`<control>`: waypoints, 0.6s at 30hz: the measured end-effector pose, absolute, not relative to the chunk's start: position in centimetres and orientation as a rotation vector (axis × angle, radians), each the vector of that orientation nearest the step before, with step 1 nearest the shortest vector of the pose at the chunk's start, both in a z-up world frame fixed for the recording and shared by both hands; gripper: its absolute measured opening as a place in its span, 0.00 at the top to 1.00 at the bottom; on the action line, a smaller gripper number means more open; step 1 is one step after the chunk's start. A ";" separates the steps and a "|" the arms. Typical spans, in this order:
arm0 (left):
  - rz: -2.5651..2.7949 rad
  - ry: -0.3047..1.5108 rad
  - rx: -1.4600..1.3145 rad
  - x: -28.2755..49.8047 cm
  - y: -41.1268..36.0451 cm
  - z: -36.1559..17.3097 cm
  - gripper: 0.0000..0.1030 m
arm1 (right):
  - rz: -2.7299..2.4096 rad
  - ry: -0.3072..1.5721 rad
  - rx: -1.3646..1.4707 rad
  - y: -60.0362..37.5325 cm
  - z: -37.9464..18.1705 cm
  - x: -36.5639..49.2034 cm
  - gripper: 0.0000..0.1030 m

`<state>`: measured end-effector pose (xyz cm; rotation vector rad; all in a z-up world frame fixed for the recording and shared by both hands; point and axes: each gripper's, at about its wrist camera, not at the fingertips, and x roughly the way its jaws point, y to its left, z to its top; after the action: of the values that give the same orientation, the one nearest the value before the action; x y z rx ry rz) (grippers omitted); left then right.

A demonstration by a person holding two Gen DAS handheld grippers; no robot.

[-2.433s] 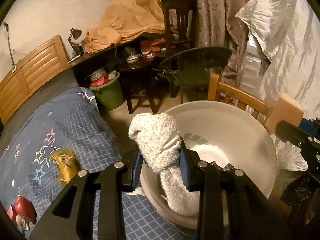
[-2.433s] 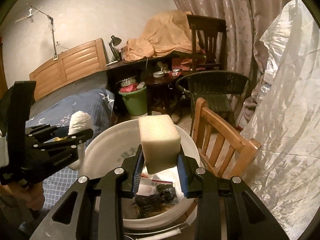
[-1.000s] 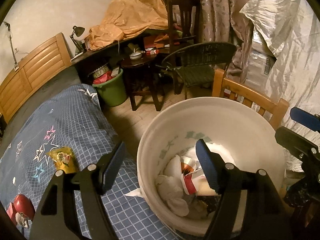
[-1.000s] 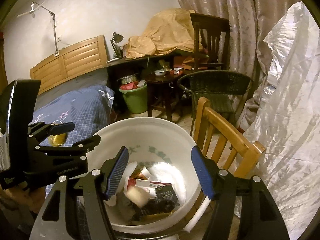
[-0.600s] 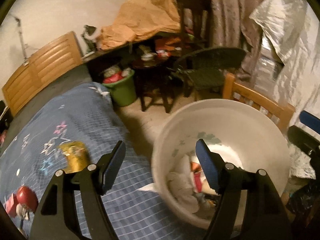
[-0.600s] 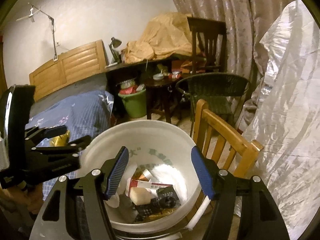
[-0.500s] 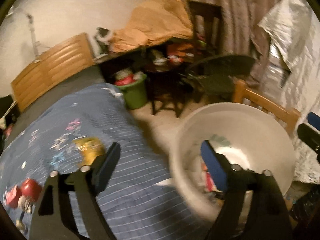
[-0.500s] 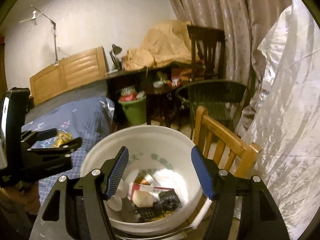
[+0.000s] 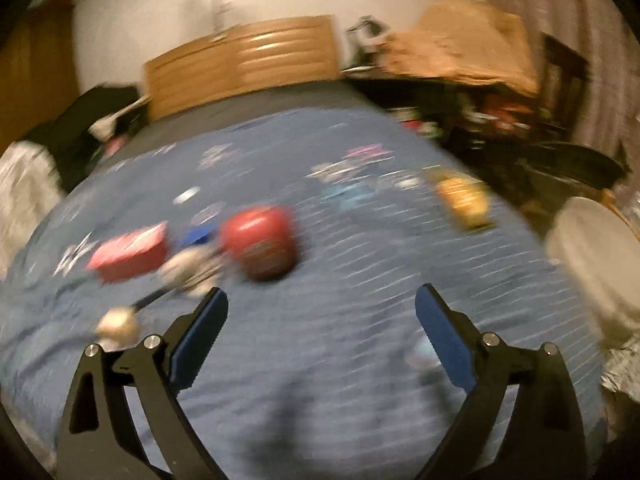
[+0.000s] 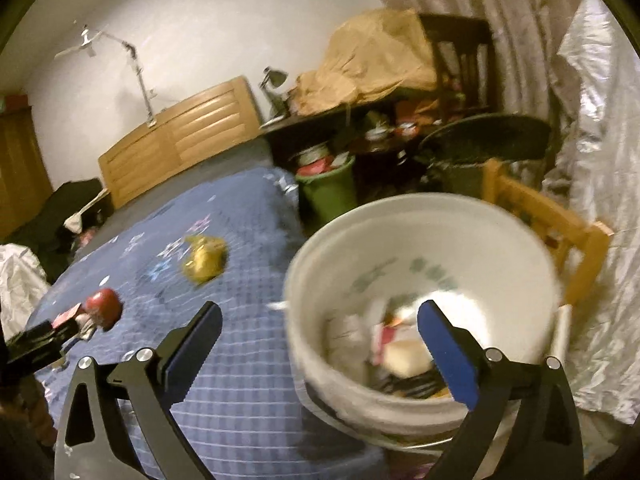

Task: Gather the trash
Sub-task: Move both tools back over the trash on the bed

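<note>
wooden headboard (image 10: 180,136) against white wall (image 10: 192,28), behind bed. blue star-print bedspread (image 10: 224,364) over bed. desk lamp (image 10: 274,80) on dark desk (image 10: 320,120), beside tan cloth heap (image 10: 372,60). dark wooden chair (image 10: 464,56) behind heap. green bin (image 10: 328,188) on floor under desk, full. black wicker chair (image 10: 488,136) right of it. light wooden chair (image 10: 552,220) near silvery plastic sheet (image 10: 592,200). patterned curtain (image 10: 500,8) at rear. left wrist view blurred: headboard (image 9: 244,60), bedspread (image 9: 320,360).
</note>
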<state>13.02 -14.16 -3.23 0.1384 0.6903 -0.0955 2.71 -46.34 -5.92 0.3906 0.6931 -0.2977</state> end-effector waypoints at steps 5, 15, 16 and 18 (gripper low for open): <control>0.063 0.722 0.010 12.3 -3.3 -4.2 0.11 | -0.198 0.750 0.390 -41.2 -7.0 6.0 0.05; 0.108 0.761 -0.128 15.4 6.8 -6.4 0.11 | 0.027 0.825 0.313 -28.5 -7.3 11.6 0.05; 0.111 0.767 -0.108 16.1 6.9 -6.8 0.11 | 0.046 0.836 0.307 -27.7 -7.5 11.8 0.05; 0.097 0.790 -0.103 17.2 7.1 -7.7 0.11 | 0.090 0.861 0.282 -25.3 -7.8 12.6 0.05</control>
<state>17.19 7.10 -7.66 -0.1032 0.7897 0.0973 12.62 -25.30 -7.81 0.2825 0.8614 0.0905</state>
